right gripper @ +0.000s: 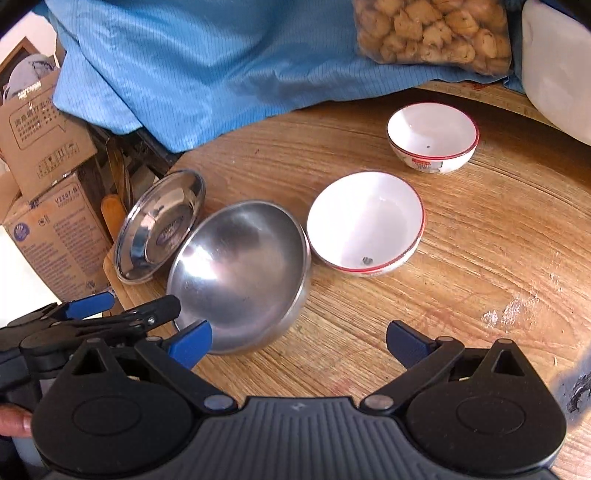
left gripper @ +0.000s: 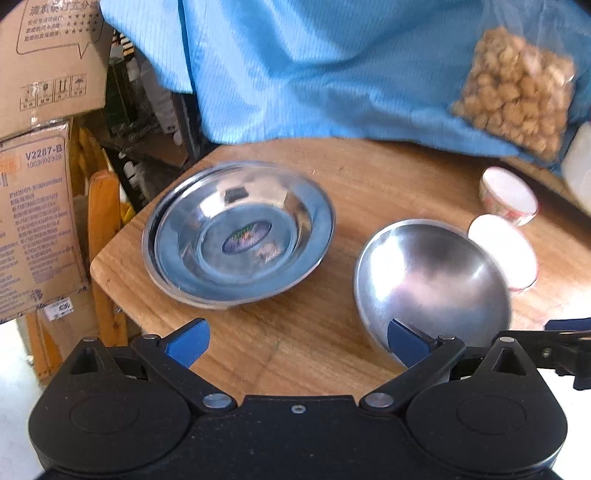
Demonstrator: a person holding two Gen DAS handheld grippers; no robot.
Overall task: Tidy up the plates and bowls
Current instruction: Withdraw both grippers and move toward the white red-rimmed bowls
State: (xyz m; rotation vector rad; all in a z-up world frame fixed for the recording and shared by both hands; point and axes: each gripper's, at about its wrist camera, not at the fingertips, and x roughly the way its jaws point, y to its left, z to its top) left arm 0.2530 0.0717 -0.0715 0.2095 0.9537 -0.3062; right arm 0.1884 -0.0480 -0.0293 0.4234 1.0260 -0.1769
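Stacked steel plates (left gripper: 240, 232) (right gripper: 159, 229) sit at the table's left corner. A steel bowl (left gripper: 432, 284) (right gripper: 240, 273) stands to their right, touching a white red-rimmed bowl (left gripper: 506, 251) (right gripper: 365, 221). A second white bowl (left gripper: 509, 195) (right gripper: 432, 136) stands farther back. My left gripper (left gripper: 297, 343) is open and empty above the table between the plates and the steel bowl; its right finger (left gripper: 406, 341) overlaps the bowl's near rim. My right gripper (right gripper: 299, 343) is open and empty, its left finger (right gripper: 192, 341) at the steel bowl's near edge.
A round wooden table (right gripper: 461, 277) holds everything. Blue cloth (left gripper: 314, 74) drapes along the back with a bag of brown snacks (right gripper: 432, 29) on it. A white container (right gripper: 557, 66) stands at the right. Cardboard boxes (left gripper: 37, 221) and a wooden chair (left gripper: 103, 229) stand at the left.
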